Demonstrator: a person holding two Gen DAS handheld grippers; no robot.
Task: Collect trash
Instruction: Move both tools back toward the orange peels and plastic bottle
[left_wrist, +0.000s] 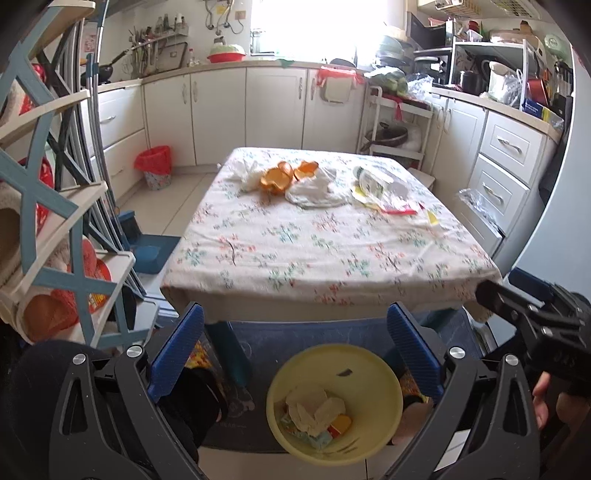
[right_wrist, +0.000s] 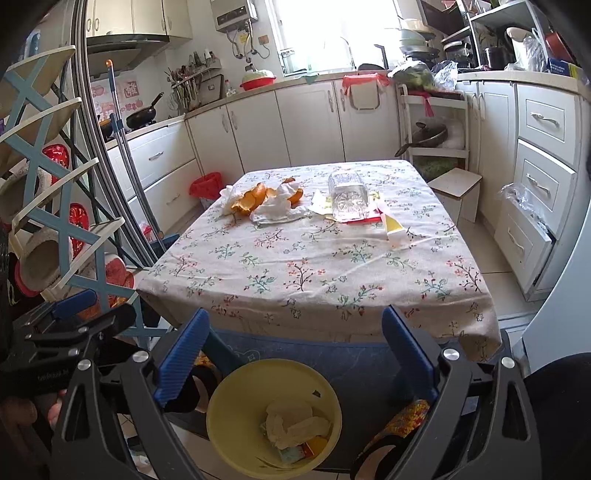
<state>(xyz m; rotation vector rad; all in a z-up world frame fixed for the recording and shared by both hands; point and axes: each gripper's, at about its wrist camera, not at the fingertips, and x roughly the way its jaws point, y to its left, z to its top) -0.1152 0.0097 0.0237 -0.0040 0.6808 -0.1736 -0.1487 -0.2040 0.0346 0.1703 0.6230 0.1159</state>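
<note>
Both my left gripper (left_wrist: 295, 354) and right gripper (right_wrist: 295, 358) gape wide and empty above the round yellow plastic bin (left_wrist: 384, 373) of crumpled paper.

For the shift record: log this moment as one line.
left gripper: open, empty | right gripper: open, empty | yellow bin: holds tissue, wrappers | table: orange peel, tissues, plastic container remain

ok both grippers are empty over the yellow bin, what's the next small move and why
Probably reach the left gripper forward to the orange peel at the table's far end. Both sets of jaws stand open with nothing between them, the yellow bin already holds scraps, and peel, tissues and wrappers still lie on the tablecloth.
</note>
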